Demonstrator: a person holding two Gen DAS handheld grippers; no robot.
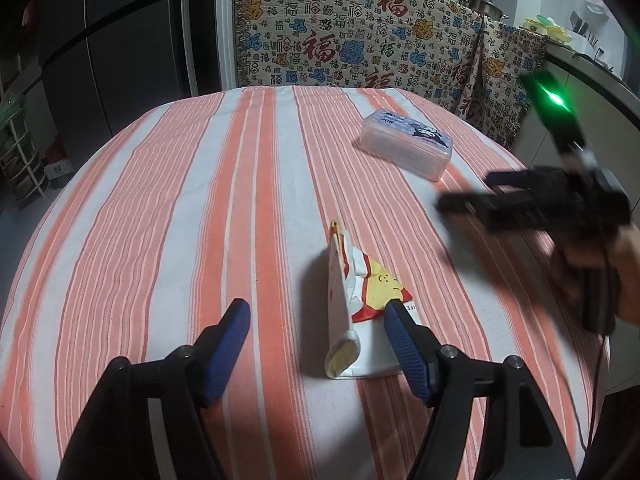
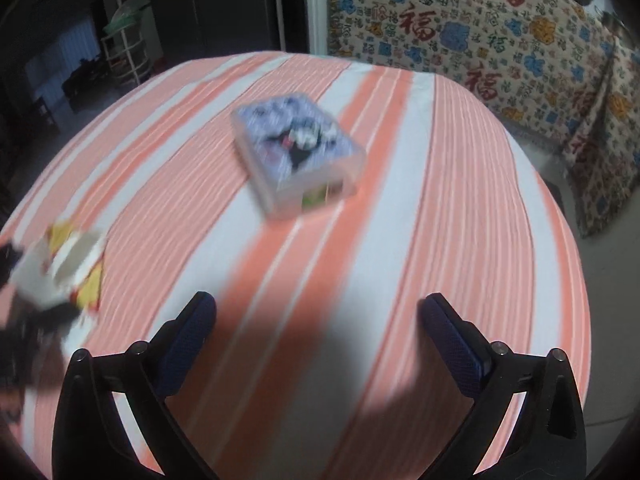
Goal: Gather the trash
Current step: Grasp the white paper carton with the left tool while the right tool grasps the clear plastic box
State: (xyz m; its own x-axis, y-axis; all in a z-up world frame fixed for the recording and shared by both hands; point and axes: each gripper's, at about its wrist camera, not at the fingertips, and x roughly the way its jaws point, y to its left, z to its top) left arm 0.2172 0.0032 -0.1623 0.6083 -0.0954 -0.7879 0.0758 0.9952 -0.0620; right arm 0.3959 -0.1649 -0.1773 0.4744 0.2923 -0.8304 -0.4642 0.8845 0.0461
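Left wrist view showed the left gripper (image 1: 316,308) released, jaws spread around a crumpled snack wrapper (image 1: 352,308); the right gripper (image 2: 316,304) was released too, facing a clear plastic box (image 2: 298,160).

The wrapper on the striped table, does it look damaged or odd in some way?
Yes. The white, red and yellow wrapper is crumpled and torn open, standing up on the striped tablecloth between the open fingers of the left gripper. The clear plastic box looks intact.
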